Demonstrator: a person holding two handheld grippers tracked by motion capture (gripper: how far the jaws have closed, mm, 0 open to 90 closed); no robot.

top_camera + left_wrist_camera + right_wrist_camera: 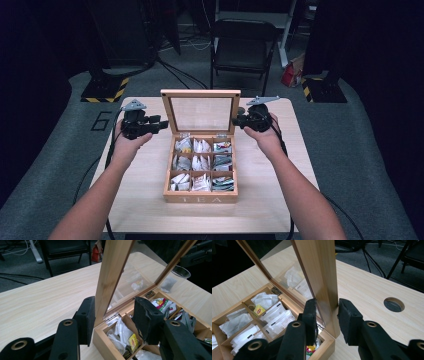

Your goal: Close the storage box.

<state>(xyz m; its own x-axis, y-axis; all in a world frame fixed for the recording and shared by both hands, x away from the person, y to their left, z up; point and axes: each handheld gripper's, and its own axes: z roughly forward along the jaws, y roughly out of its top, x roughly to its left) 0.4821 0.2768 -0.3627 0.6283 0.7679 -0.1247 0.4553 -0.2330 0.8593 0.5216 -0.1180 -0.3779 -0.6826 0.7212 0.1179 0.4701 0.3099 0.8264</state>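
My left tool [113,315] straddles the upright glass-paned wooden lid [112,272], pads apart. My right tool [327,317] straddles its other edge, not pressing.

The high view looks forward and down from above the person's side, taking in the whole bench [145,200] with the tea box [200,197] at frame centre and a chair [243,45] beyond. The left gripper view sits low and close at the lid [112,272], its frame edge filling the centre. The right gripper view sits equally close at the lid's opposite edge. All three views share the open lid and the box's compartments.
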